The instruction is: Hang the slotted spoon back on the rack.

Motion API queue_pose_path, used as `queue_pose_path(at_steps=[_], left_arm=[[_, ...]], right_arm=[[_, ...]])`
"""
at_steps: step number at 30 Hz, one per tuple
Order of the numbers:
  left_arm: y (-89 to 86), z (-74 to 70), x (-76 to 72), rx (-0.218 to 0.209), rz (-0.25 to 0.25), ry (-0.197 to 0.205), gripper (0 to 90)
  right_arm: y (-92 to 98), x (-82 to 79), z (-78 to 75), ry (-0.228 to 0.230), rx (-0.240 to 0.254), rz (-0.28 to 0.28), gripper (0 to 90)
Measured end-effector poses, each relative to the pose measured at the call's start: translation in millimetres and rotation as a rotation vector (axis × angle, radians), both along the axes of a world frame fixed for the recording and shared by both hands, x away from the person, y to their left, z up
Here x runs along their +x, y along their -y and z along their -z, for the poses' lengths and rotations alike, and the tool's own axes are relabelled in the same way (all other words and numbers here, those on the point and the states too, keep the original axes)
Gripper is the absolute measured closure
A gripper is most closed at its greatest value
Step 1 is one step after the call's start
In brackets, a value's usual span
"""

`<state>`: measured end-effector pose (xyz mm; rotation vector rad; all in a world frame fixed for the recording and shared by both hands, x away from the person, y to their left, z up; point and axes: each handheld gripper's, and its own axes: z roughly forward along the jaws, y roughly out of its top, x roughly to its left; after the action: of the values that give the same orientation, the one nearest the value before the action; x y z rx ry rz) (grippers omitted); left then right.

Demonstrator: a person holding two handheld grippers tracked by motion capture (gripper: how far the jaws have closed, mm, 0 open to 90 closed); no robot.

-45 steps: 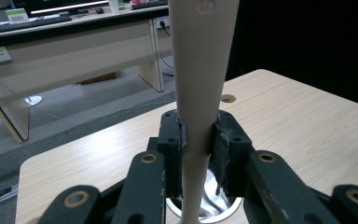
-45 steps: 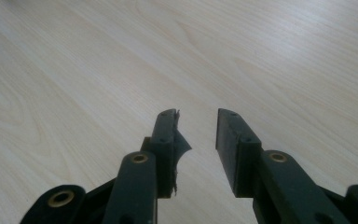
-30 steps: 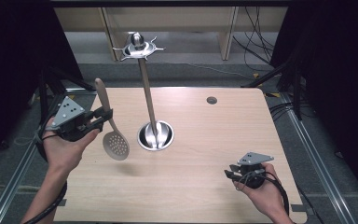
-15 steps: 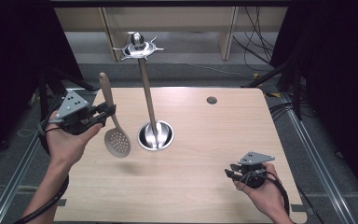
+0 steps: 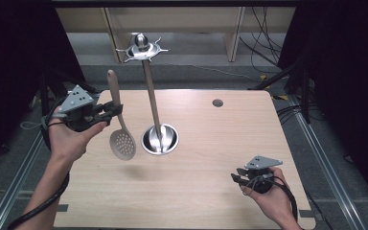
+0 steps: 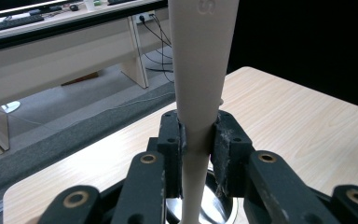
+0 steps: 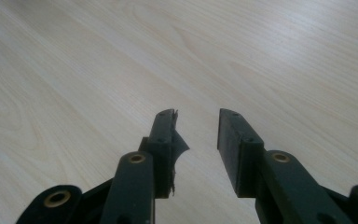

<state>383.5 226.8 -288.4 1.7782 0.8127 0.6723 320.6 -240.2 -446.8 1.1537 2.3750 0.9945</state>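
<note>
The left gripper (image 5: 109, 114) is held above the left part of the surface (image 5: 211, 143), its fingers (image 6: 170, 149) clamped on the handle of a slotted spoon (image 5: 117, 120); in the left gripper view the pale handle rises between the two pads and both press against its sides; the spoon hangs nearly upright with a slight tilt, its handle end up and its round perforated bowl down, clear of the surface with a faint shadow below it; just to its right stands a metal stand (image 5: 153, 110), a thin pole on a round shiny base near the middle of the surface, with a hooked crown at the top; the spoon and the pole are apart; the right gripper (image 5: 237, 178) sits low over the near right corner of the surface, held in the right hand (image 5: 270, 201); its fingers (image 7: 235, 140) stand moderately apart with nothing between them, bare wood beyond; a small dark hole (image 5: 217, 102) marks the far side of the surface.
</note>
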Motion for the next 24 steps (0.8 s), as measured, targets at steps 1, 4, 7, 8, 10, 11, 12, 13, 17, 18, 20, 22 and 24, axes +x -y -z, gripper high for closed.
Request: queue_pose_path(at_steps=[1, 4, 7, 8, 10, 11, 12, 13, 17, 18, 20, 22, 24], left_arm=[[0.0, 0.0, 0.0, 0.000, 0.000, 0.000, 74.0], [-0.1, -1.6, 2.5, -0.001, 0.007, -0.001, 74.0], [-0.2, -2.6, 4.4, 0.002, 0.010, -0.001, 74.0], [-0.2, -2.9, 4.9, 0.003, 0.011, -0.002, 74.0], [-0.2, -4.0, 6.0, 0.010, 0.014, -0.004, 74.0], [-0.3, -4.4, 6.5, 0.015, 0.017, -0.002, 74.0], [-0.1, -5.4, 7.7, 0.014, 0.016, -0.005, 74.0], [-0.1, -5.4, 7.7, 0.014, 0.016, -0.005, 74.0], [-0.2, -7.3, 10.6, 0.012, 0.013, -0.008, 74.0], [-0.3, -8.0, 11.2, 0.015, 0.013, -0.009, 74.0], [-0.2, -9.0, 12.4, 0.020, 0.016, -0.009, 74.0], [0.1, -9.7, 13.5, 0.020, 0.017, -0.012, 74.0], [0.4, -10.1, 14.4, 0.024, 0.019, -0.014, 74.0]], right_arm=[[0.0, 0.0, 0.0, 0.000, 0.000, 0.000, 67.3], [0.4, -0.1, 0.1, 0.003, 0.000, 0.006, 67.2], [0.2, -0.4, 0.2, 0.001, 0.002, 0.011, 67.3], [0.2, -0.4, 0.2, 0.001, 0.002, 0.011, 67.3], [0.2, -0.4, 0.2, -0.001, 0.001, 0.009, 67.2], [-0.6, -1.2, -0.1, -0.012, 0.007, 0.013, 67.2], [-0.5, -0.9, -0.1, -0.009, 0.005, 0.010, 67.1], [-0.5, -0.9, -0.1, -0.009, 0.005, 0.010, 67.1], [0.0, -0.5, -0.3, -0.008, 0.004, 0.008, 67.1], [0.3, -0.3, -0.3, -0.006, 0.000, 0.006, 67.1], [-0.5, -0.8, 0.0, -0.008, 0.004, 0.009, 67.1], [0.0, 0.0, 0.1, 0.003, -0.002, 0.001, 67.0], [-0.1, 0.0, 0.1, 0.002, -0.002, 0.001, 67.0]])
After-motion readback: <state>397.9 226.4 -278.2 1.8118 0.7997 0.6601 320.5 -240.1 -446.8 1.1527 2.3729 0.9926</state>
